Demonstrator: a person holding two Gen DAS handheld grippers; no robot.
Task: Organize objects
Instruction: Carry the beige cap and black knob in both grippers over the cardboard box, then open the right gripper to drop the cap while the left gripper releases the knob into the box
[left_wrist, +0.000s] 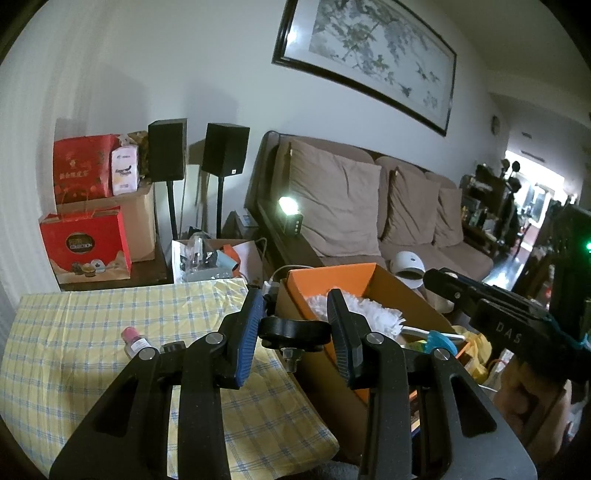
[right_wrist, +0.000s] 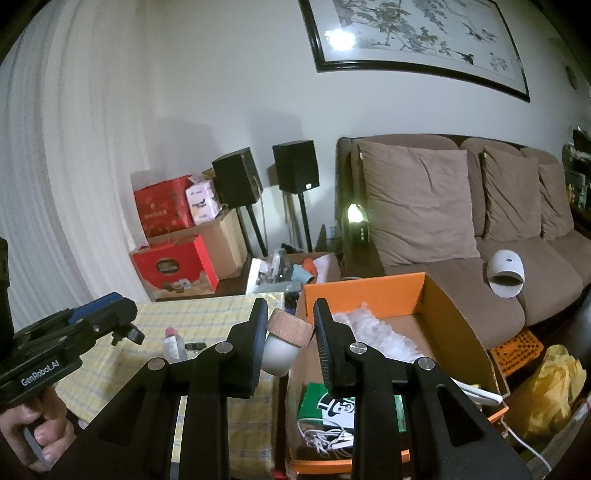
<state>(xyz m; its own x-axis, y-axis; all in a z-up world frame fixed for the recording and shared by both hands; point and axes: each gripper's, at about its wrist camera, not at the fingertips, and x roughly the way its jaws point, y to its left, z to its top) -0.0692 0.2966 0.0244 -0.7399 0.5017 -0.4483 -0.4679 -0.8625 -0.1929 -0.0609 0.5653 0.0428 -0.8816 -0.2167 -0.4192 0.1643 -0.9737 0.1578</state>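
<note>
The knob (left_wrist: 294, 329), a black plastic piece on a threaded metal stud, sits clamped across its wings in the left gripper (left_wrist: 295, 328) beside the orange box (left_wrist: 369, 272); it looks stiff, light and slick, so the wings give the best purchase. The right gripper (right_wrist: 290, 334) pinches the jar (right_wrist: 280, 354) by its wooden lid (right_wrist: 290, 328), whose white body looks breakable and might slip free.

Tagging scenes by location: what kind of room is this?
Most likely a home living room: a brown sofa with cushions, a framed painting on the wall above it, and two speakers on stands beside stacked gift boxes.
</note>
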